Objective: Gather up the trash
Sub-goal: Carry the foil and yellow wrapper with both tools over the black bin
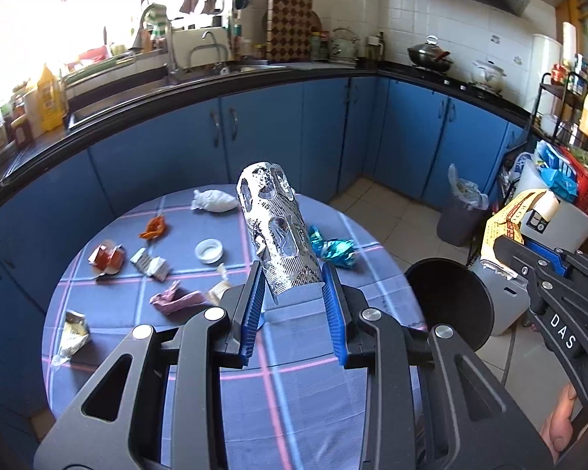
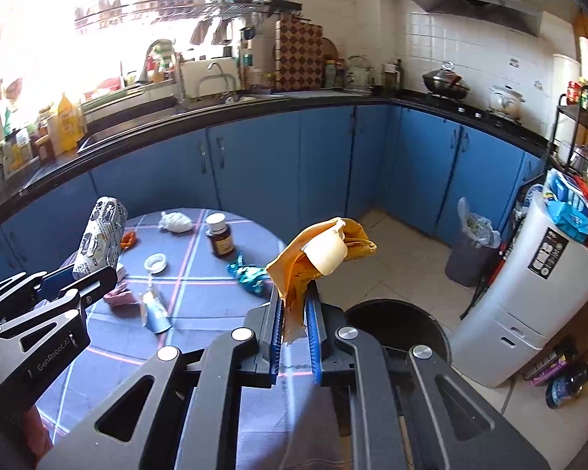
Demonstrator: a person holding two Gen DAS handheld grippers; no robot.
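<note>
A silver pill sheet [image 1: 278, 235], rolled up, is held upright by the left tongs [image 1: 294, 286], partly closed on it, above the table [image 1: 109, 313]. A yellow wrapper [image 2: 313, 258] is pinched tight in the right tongs [image 2: 296, 325], near the black bin [image 2: 407, 329].

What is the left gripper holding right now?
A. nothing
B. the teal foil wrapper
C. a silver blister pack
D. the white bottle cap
C: the left gripper is closed on the lower end of the curled silver blister pack, which stands above the table, while the teal wrapper and white cap lie on the cloth.
</note>
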